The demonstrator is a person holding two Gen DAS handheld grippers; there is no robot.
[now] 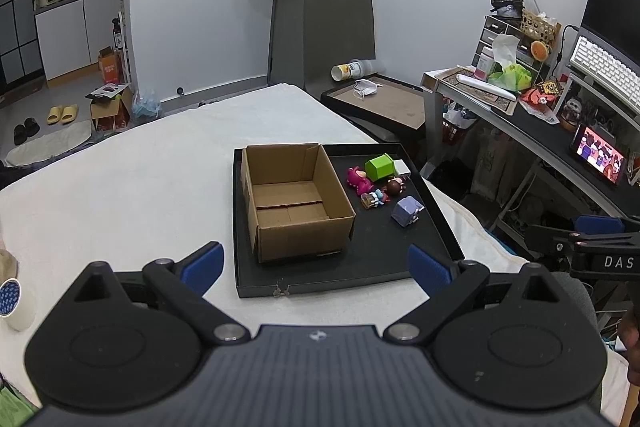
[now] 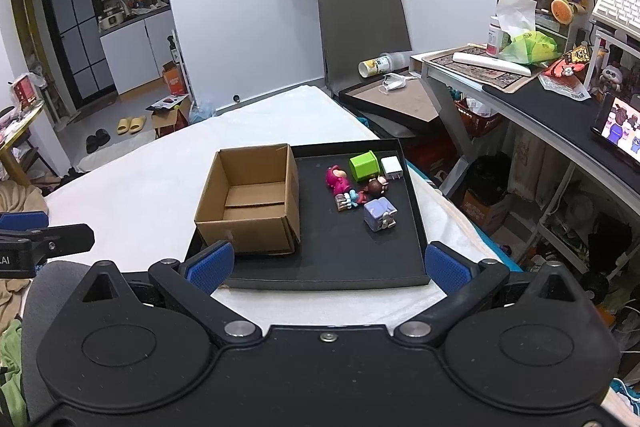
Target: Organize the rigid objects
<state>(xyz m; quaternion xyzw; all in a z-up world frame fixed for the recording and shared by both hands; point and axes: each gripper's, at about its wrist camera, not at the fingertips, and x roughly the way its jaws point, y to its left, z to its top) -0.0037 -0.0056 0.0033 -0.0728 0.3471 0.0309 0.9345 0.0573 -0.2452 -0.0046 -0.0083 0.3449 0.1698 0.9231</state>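
On the white bed (image 1: 120,167), a black tray (image 1: 360,267) is the reference. The left half of the tray holds an open cardboard box (image 1: 296,199), upright and empty inside. Right of the box, on the tray floor, sits a loose cluster of small toys: pink figure (image 1: 356,179) nearest the box, a small blue figure (image 1: 374,198) just in front of it, a brown-haired figure (image 1: 396,187) beside those. A green cube (image 1: 380,166) lies behind the cluster, toward the tray's far edge, with a white charger (image 2: 391,167) just right of it, close to the tray's right wall. A purple cube (image 1: 407,211) sits nearest the tray's front among the toys, apart from the box. All toys are outside the box.

Left gripper (image 1: 316,263) hovers at the tray's near edge, jaws spread wide, blue pads clear of everything, holding nothing. Right gripper (image 2: 328,263) is likewise at the tray's near edge, jaws wide apart, nothing held; its left pad overlaps the box's front corner in view, contact unclear. Each gripper's tip shows at the edge of the other's view.

Right of the tray, off the bed, is a cluttered desk (image 1: 520,115).
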